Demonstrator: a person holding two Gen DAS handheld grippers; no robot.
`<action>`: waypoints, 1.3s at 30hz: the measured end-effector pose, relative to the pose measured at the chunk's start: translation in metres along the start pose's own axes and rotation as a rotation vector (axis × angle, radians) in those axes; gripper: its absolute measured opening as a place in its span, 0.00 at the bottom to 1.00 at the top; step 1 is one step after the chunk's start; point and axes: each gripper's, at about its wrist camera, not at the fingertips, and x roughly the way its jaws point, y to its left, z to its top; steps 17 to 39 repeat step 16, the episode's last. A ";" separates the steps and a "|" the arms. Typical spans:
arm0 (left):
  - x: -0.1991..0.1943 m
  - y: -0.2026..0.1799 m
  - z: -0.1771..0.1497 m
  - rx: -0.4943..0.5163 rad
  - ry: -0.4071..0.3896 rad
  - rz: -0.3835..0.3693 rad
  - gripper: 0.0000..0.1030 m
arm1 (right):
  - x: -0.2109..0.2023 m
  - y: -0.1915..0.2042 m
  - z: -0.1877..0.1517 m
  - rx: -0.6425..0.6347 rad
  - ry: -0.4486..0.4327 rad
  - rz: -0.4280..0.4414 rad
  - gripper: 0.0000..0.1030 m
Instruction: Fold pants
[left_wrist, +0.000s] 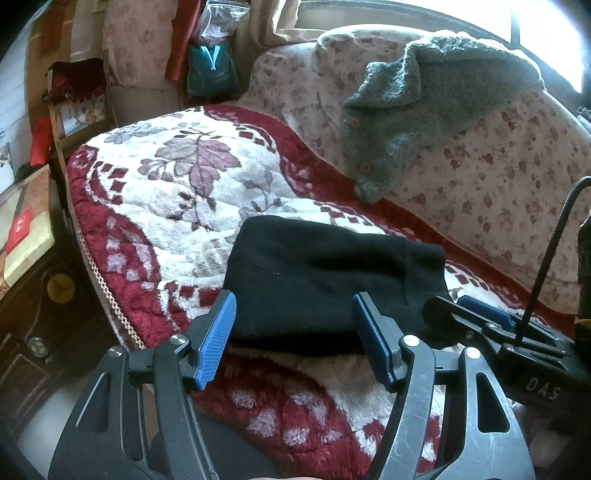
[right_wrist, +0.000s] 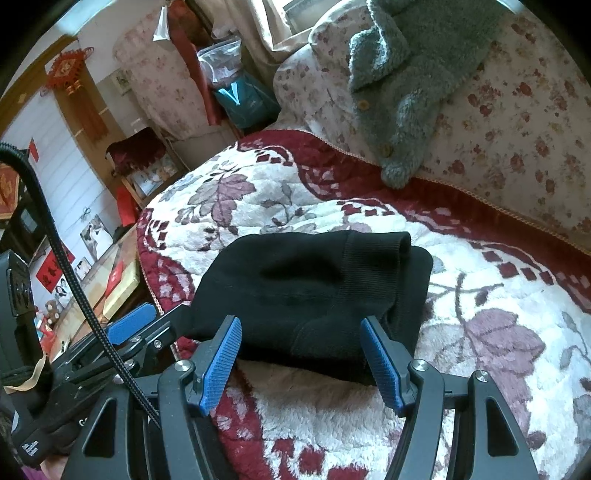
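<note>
Plainly, read from the left side across to the right:

Left gripper (left_wrist: 293, 338): jaws spread wide, nothing pinched; blue ribbed pads (left_wrist: 216, 341) sit just short of the near edge of the pants, one to each side.

Pants (left_wrist: 325, 280): a compact black bundle on the blanket, just ahead of both pairs of jaws and centred between the fingers in each view; it looks already folded into a stack of several layers.

Pants, material: soft matte knit, with a ribbed cuff or waistband (right_wrist: 373, 258) at the far right corner, lying on top.

Pants, handling: likely light, limp and not fragile; the layers will sag and slide apart if lifted by one ply. My guess is the best hold is the thick near edge, pinched through all layers, one gripper toward each end.

Blanket (left_wrist: 177, 206): deep plush in red and white with leaf patterns; grippy, so the cloth should drag rather than glide.

Right gripper (right_wrist: 301, 354): jaws likewise spread and empty, fingertips flanking the near edge of the bundle.
</note>
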 end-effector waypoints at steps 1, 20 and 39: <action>0.002 0.001 0.000 -0.002 0.002 0.000 0.64 | 0.001 0.000 0.001 0.000 0.001 -0.001 0.63; 0.006 -0.010 0.002 0.013 0.009 -0.016 0.64 | 0.003 -0.008 0.000 0.007 0.007 0.019 0.63; 0.006 -0.010 0.002 0.013 0.009 -0.016 0.64 | 0.003 -0.008 0.000 0.007 0.007 0.019 0.63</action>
